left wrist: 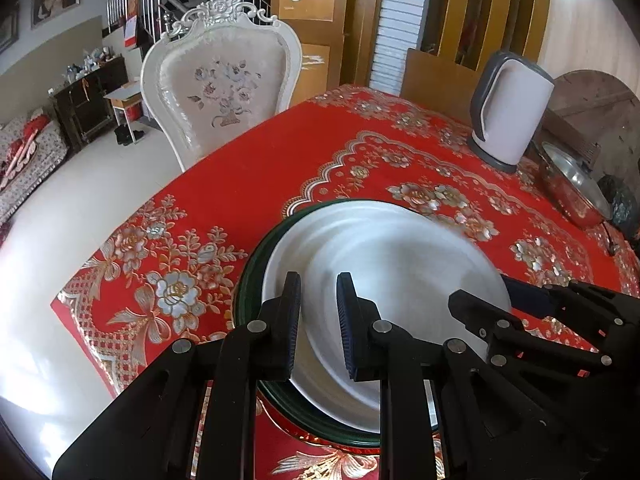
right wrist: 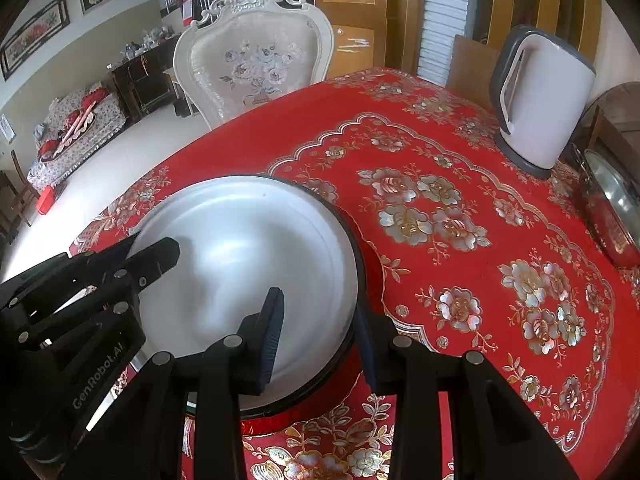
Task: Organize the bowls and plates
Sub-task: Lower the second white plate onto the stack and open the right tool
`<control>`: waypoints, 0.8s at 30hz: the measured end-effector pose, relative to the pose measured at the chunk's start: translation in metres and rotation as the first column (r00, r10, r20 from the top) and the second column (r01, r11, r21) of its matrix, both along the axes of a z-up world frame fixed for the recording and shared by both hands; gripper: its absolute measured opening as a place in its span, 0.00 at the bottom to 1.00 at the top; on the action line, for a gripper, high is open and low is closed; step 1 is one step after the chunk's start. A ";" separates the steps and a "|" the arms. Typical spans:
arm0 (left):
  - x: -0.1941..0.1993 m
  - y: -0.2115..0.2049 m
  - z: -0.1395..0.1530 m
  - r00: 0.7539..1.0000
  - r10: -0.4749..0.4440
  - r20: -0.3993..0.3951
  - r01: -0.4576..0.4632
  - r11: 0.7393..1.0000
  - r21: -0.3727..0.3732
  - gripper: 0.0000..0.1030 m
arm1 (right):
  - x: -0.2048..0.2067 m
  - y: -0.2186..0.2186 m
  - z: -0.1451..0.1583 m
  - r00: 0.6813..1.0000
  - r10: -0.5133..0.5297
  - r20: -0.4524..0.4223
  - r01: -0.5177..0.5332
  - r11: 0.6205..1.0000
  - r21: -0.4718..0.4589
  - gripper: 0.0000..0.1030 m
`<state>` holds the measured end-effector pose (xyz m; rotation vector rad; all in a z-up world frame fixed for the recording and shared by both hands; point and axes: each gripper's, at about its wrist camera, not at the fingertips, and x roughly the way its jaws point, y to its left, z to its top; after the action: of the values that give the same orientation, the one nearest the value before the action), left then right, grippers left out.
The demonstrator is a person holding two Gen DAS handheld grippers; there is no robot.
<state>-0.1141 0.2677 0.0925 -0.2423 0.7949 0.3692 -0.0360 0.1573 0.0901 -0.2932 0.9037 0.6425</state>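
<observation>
- The left gripper (left wrist: 318, 320) hung over the near part of the round white plate (left wrist: 400, 264); its jaws were almost closed, with a narrow gap and nothing between them.
- The right gripper (right wrist: 320, 332) had its jaws around the plate's right rim, one finger on each side of the edge.
- The white plate lay on a dark green plate (left wrist: 250, 276) upon the red flowered tabletop (left wrist: 256, 168).
- Farther away stood a white and grey electric kettle (left wrist: 510, 112) and a cream carved chair (left wrist: 224, 80).
</observation>
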 end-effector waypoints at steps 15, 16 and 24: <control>-0.005 -0.001 0.008 0.999 0.019 0.026 -0.020 1.000 0.011 0.17 | -0.004 -0.009 0.011 1.000 -0.002 0.013 0.001 0.999 0.042 0.34; -0.006 -0.001 0.008 1.000 0.018 0.026 -0.018 1.000 0.009 0.17 | -0.006 -0.010 0.012 1.000 -0.003 0.015 0.002 0.999 0.045 0.34; -0.018 -0.009 0.014 0.997 0.024 0.071 -0.024 1.000 0.003 0.30 | -0.017 -0.020 0.018 0.998 -0.024 0.050 0.020 0.996 0.082 0.40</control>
<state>-0.1318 0.2586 0.1066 -0.2604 0.7222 0.3826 -0.0533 0.1370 0.1086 -0.2254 0.8288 0.6476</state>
